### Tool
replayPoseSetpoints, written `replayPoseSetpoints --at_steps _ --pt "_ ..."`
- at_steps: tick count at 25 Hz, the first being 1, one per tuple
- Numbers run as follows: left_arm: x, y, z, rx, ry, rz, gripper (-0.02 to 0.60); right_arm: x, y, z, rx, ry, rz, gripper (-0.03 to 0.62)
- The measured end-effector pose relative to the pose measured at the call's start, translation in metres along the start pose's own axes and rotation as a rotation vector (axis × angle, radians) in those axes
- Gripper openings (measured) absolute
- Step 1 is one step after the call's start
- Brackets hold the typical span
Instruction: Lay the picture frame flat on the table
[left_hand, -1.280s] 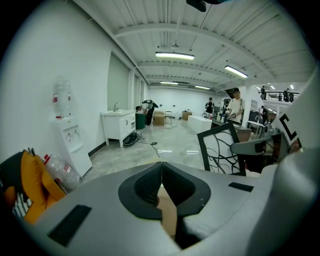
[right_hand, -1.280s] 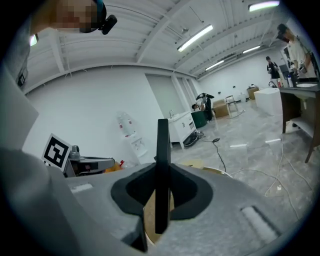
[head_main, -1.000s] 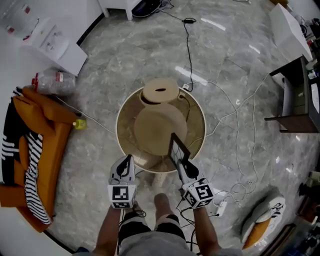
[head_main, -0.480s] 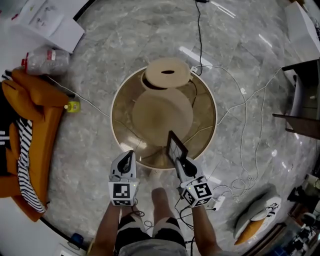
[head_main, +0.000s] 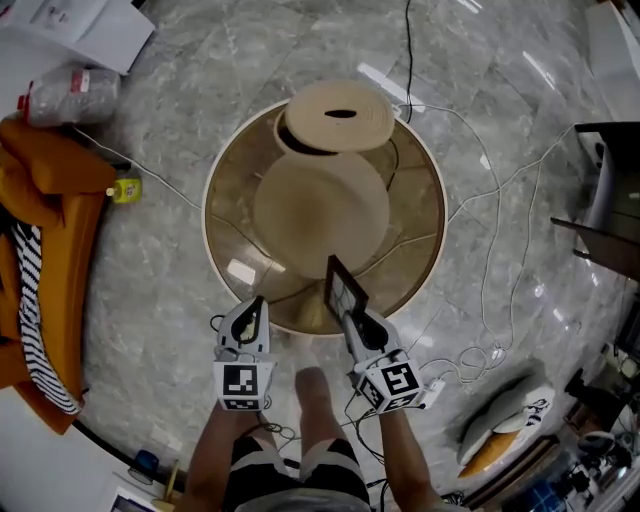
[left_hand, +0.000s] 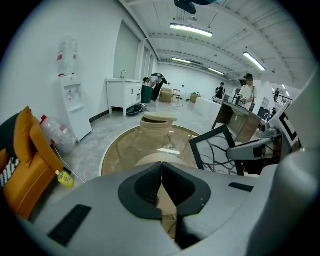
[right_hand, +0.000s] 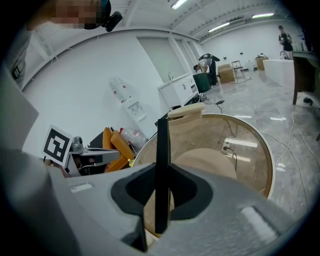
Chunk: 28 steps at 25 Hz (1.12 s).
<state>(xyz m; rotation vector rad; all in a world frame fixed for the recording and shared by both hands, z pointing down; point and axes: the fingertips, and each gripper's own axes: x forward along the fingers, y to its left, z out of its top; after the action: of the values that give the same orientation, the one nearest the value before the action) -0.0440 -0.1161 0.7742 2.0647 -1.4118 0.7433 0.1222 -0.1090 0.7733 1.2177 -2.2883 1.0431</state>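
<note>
In the head view both grippers have sunk toward the round glass table (head_main: 222, 200); the right gripper (head_main: 352, 318) carries the picture frame (head_main: 343, 288) upright over the near rim. In the left gripper view the left gripper (left_hand: 161, 182) is pressed together, empty. In the right gripper view the jaws pinch the frame's edge; tipping it flat likely comes next.

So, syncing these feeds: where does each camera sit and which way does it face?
Head view: on the person's head, steeply down at the glass table; forearms, legs, left gripper, right gripper show.
Left gripper view: on left gripper, along its shut, empty jaws, across the table.
Right gripper view: on right gripper, along jaws clamping the picture frame.
Shared: table, picture frame.
</note>
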Motion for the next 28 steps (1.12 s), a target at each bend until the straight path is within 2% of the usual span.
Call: replayPoseSetpoints --at_steps 13,17,23,28 --pt "0.029 -0.011 -0.039 -0.021 0.049 -0.028 0.02 0.027 -0.017 -0.037 0.037 0.049 0.007 0.066" --pt "0.028 -0.015 -0.036 -0.071 0.056 -0.015 0.02 0.032 -0.019 -0.047 0.057 0.073 0.013 0.066" --pt "0.032 -0.014 -0.037 -0.007 0.044 -0.027 0.019 0.037 -0.024 -0.05 0.107 0.065 0.024 0.067" --pt "0.033 -0.016 -0.037 -0.009 0.048 -0.028 0.019 0.044 -0.033 -0.045 0.171 0.041 0.022 0.071"
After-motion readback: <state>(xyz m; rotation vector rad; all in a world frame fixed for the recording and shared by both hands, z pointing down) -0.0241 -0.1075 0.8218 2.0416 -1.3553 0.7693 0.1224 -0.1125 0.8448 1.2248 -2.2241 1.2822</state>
